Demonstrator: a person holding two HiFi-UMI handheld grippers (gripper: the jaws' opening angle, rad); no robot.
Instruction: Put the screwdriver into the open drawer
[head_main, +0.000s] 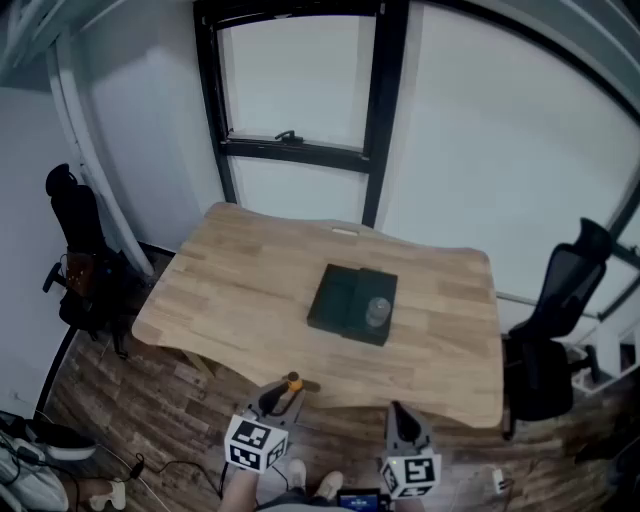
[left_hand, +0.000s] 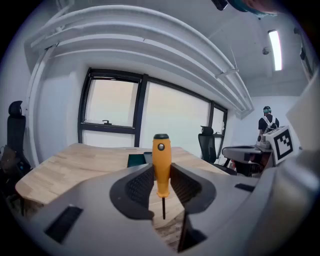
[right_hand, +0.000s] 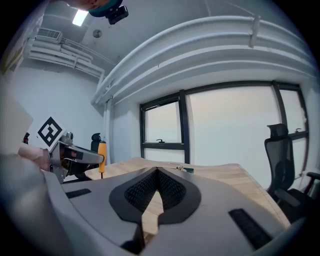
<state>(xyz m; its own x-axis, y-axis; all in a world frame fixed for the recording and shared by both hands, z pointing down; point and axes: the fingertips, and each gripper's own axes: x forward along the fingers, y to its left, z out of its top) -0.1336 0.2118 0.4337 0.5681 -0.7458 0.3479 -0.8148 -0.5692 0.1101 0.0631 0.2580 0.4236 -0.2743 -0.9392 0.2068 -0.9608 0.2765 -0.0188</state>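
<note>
Left gripper (left_hand: 161, 182): 2 jaws stood apart by the width of the handle, both pads pressed on the screwdriver (left_hand: 161, 165).
Screwdriver: orange handle clamped between the pads, upright, black cap on top, thin shaft pointing down below the jaws.
Screwdriver location: in the head view, held at the near edge of the table (head_main: 250, 300), clear of the top.
Right gripper (right_hand: 156, 172): 2 jaws closed tip to tip, nothing between them, touching nothing.
Box (head_main: 352, 304): dark, flat on the table's middle, well apart from both grippers.
</note>
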